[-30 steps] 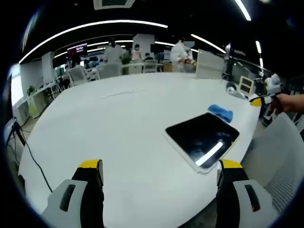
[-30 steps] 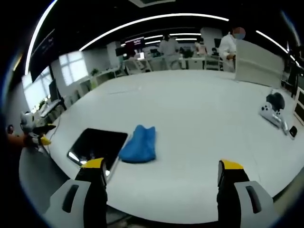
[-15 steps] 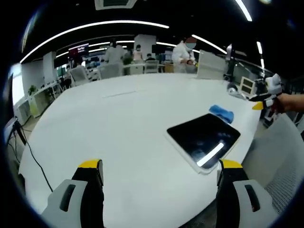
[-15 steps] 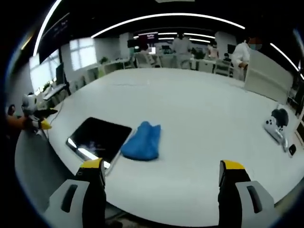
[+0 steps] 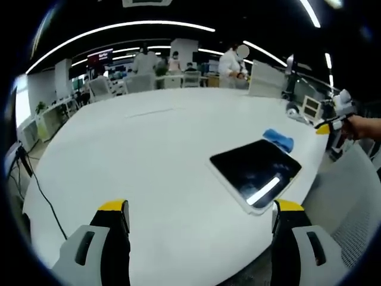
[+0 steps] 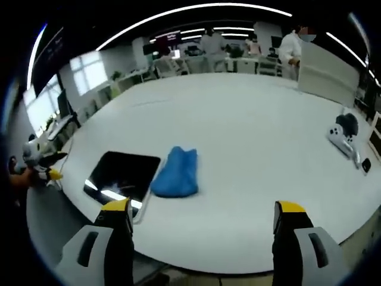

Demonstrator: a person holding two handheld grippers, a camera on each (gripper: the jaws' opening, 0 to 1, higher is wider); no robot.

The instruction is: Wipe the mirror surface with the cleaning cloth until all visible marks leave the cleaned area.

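A dark rectangular mirror lies flat near the white table's right edge in the left gripper view, reflecting a ceiling light. Just behind it sits a crumpled blue cloth. In the right gripper view the mirror is at lower left with the blue cloth touching its right side. My left gripper is open over the table, short of the mirror, holding nothing. My right gripper is open above the near table edge, with the cloth ahead and to the left. The right gripper also appears far right, held by a hand.
The large white table spreads out ahead. A white game controller and a small dark object lie at the right. A white divider panel stands at the back. People in white stand behind. A cable hangs at left.
Both views shifted a little as the hands moved. The mirror and cloth stay where they were on the table. Both grippers remain open.
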